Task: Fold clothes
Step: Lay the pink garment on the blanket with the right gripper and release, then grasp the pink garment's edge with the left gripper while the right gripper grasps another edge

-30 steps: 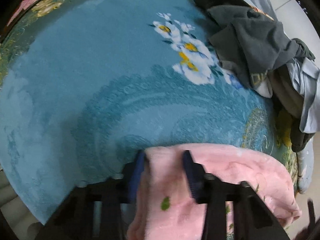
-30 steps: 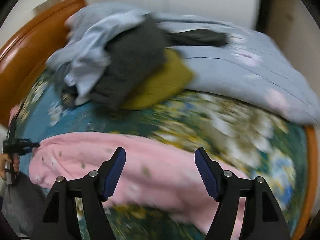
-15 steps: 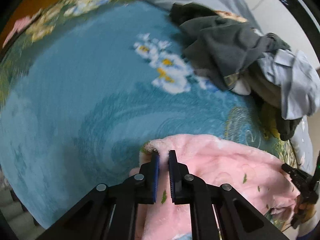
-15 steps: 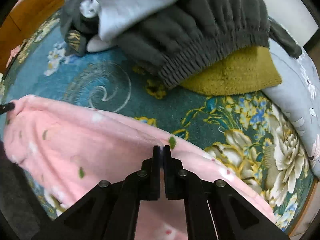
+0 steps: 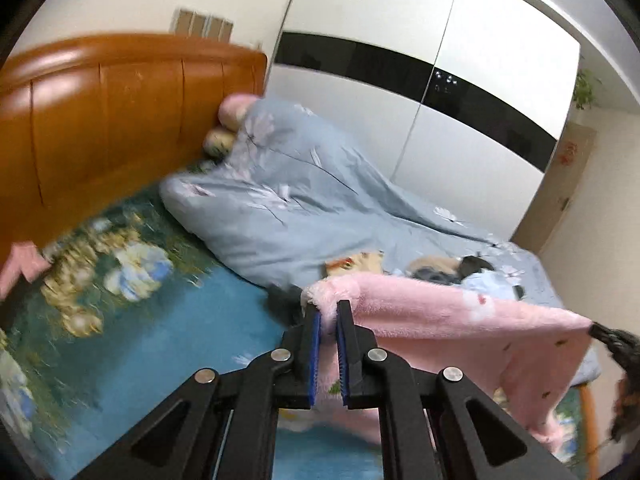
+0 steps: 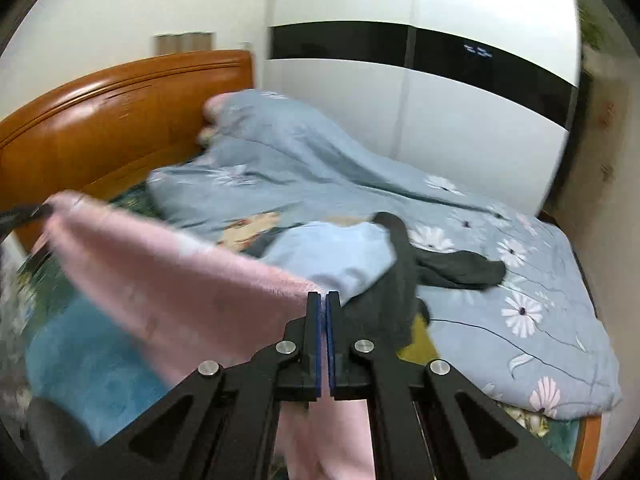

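Garment [image 5: 460, 316] pink, fleecy, stretched above bed [image 5: 168, 344]. Pinched at one corner by left gripper [image 5: 327, 314], at other by right gripper [image 6: 323, 304], fingers pressed together.

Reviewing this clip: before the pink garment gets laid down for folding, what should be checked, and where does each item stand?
1. Left gripper clamped on the pink fleece garment: ok, fabric sits between the pads.
2. Right gripper clamped on its corner: ok, jaws closed on the pink edge.
3. Top edge taut between the grippers: ok, it spans with little sag.
4. Garment clear of the bed: cannot tell, its lower hem is out of view.
5. Landing spot on the blue floral bedspread: ok, bare there.
6. Clothes pile kept apart: ok, it lies behind the garment.
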`<action>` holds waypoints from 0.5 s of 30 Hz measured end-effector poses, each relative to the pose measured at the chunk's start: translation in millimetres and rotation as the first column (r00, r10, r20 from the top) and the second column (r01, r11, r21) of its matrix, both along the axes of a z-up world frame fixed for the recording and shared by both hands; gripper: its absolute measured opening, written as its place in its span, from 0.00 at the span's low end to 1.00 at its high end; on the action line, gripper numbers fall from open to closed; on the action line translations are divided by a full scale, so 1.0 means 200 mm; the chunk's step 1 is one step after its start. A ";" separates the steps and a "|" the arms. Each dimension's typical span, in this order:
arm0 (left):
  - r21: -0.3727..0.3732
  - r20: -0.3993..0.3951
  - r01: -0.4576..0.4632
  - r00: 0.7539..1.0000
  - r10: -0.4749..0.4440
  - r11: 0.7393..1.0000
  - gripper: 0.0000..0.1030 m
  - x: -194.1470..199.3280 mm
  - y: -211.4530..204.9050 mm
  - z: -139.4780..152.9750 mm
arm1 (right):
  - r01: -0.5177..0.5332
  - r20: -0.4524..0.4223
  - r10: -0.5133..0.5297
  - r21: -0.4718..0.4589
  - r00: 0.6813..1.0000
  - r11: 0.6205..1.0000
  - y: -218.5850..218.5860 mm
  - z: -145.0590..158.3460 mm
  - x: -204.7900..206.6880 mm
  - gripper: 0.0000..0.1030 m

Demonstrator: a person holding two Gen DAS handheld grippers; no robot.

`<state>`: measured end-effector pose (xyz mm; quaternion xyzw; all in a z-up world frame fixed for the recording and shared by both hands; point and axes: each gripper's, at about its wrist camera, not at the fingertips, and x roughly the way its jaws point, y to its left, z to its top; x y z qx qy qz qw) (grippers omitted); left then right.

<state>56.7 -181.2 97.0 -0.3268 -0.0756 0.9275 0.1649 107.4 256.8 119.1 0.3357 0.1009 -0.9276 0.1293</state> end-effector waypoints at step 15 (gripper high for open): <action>-0.117 0.628 -0.316 0.711 0.316 0.942 0.01 0.11 -0.64 -1.18 | -0.209 0.688 0.187 -0.053 0.701 0.976 -0.53 -1.26 0.46 0.02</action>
